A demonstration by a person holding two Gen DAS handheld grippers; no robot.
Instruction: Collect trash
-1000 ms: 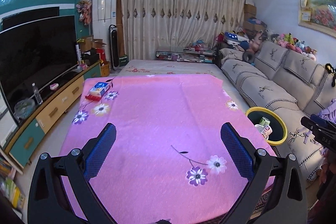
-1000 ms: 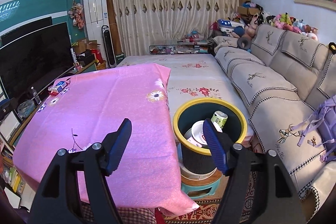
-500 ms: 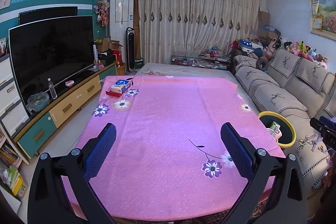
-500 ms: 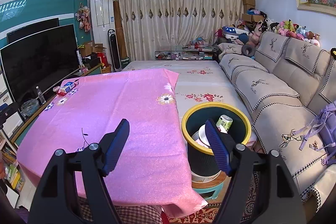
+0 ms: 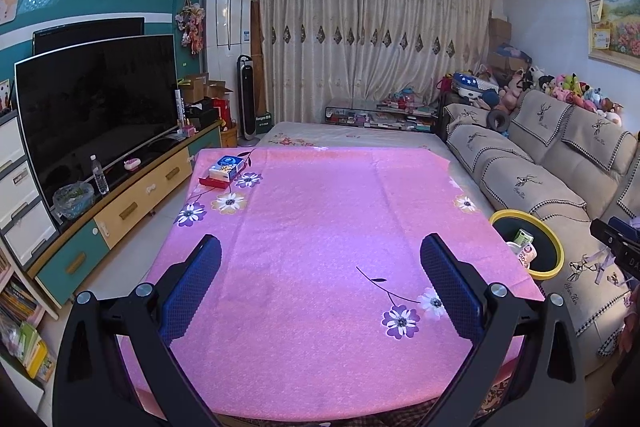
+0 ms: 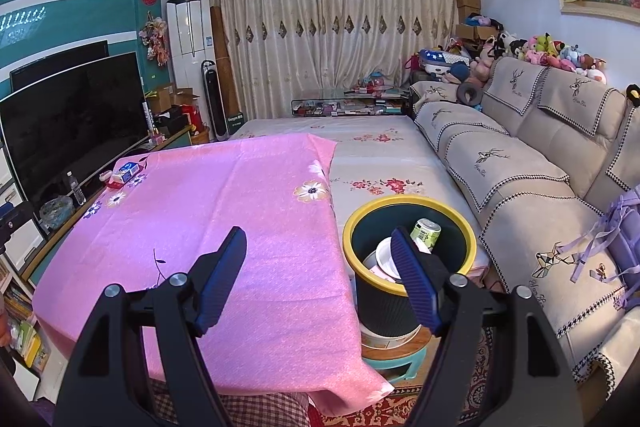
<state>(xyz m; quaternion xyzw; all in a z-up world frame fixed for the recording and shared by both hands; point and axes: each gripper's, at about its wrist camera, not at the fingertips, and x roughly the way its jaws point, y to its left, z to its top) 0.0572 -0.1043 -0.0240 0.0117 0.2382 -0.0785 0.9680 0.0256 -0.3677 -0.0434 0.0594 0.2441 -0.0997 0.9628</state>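
A dark bin with a yellow rim (image 6: 408, 203) stands on a small stool between the pink-clothed table (image 6: 224, 211) and the sofa. It holds a green can (image 6: 427, 230), a white cup and other trash. The bin also shows in the left wrist view (image 5: 554, 255) at the table's right edge. My right gripper (image 6: 320, 243) is open and empty, held above the table's near right corner, beside the bin. My left gripper (image 5: 320, 251) is open and empty above the near part of the table (image 5: 320, 211). A blue tissue pack on a red box (image 5: 225, 169) lies at the table's far left corner.
A beige sofa (image 6: 540, 171) runs along the right with plush toys on its back. A TV (image 5: 96, 99) on a low cabinet stands left of the table. A floral-clothed surface (image 6: 372, 155) lies behind the table. A patterned rug is underfoot.
Both grippers have pulled back and risen, so more of the room and table shows. Both stay open and empty. The bin's contents look unchanged.
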